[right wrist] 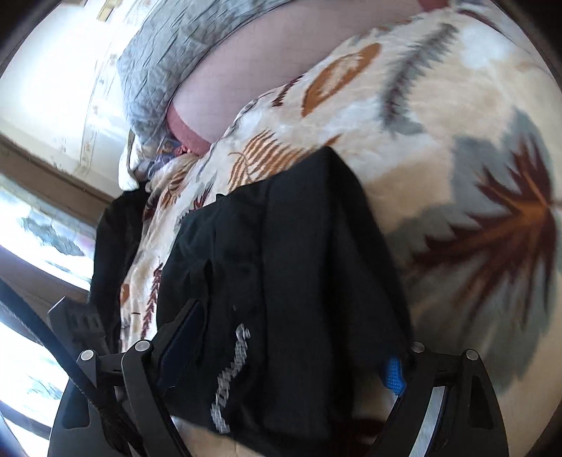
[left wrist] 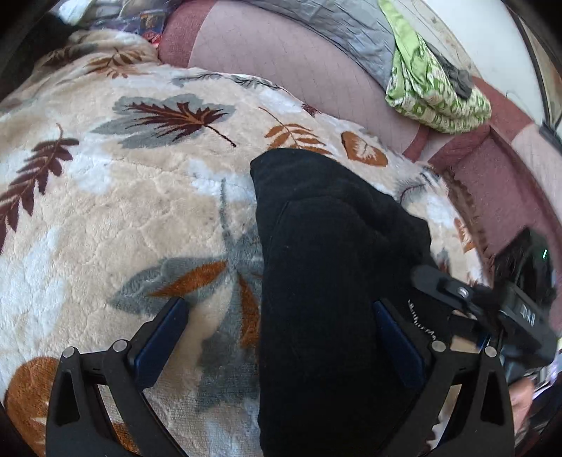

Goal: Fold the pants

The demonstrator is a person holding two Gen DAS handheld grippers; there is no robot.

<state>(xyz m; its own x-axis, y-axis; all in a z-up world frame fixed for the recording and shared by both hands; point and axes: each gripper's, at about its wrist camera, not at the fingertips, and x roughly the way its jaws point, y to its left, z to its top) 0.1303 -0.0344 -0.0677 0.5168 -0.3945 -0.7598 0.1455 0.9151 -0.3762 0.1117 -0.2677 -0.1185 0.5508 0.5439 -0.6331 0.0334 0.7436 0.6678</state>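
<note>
The black pants lie folded in a long strip on a cream leaf-print blanket. My left gripper is open above them, its right finger over the black cloth and its left finger over the blanket. In the right wrist view the pants show a white script logo. My right gripper is open wide with the pants lying between its fingers; its right pad is partly hidden by cloth. The right gripper also shows at the edge of the left wrist view.
A pink and maroon sofa back runs behind the blanket. A grey quilt and a green patterned cloth lie on it. A second dark garment hangs at the blanket's edge near a bright window.
</note>
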